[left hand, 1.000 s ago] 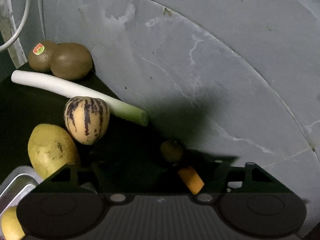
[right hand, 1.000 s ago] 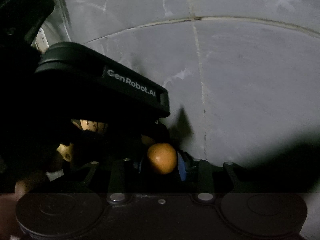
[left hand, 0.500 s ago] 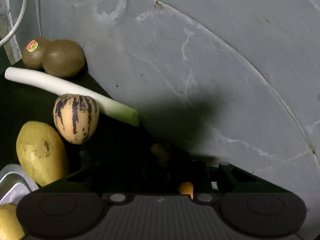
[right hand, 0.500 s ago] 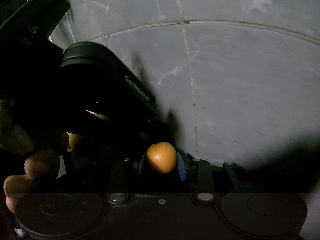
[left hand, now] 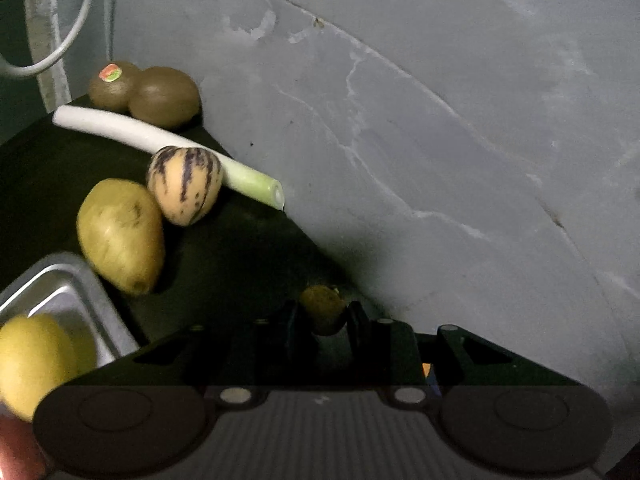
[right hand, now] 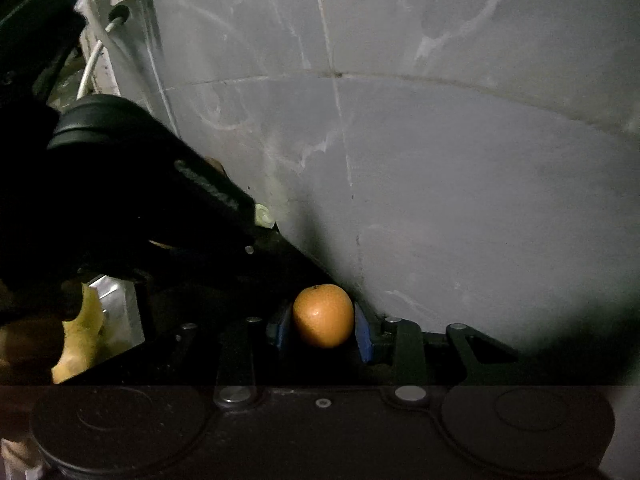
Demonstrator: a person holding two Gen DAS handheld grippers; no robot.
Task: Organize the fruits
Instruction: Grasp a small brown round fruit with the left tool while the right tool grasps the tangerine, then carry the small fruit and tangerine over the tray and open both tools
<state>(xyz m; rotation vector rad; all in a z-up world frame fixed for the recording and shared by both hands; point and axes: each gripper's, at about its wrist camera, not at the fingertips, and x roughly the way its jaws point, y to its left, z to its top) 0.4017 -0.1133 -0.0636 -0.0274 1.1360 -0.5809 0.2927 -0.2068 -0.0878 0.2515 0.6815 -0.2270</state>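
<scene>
Both grippers [left hand: 323, 316] [right hand: 323, 328] pinch small fruit, prob. at counter edge by wall [right hand: 460, 200].

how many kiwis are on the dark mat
2: one with a sticker at the mat's far corner, the other kiwi touching its right side, both behind the leek. More may be hidden.

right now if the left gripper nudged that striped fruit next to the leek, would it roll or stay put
The striped fruit is egg-shaped and smooth, so it would probably wobble and roll unevenly rather than slide. It seems to lean on the yellow mango with the leek behind it, which may stop it. Its skin looks thin, so likely bruisable.
</scene>
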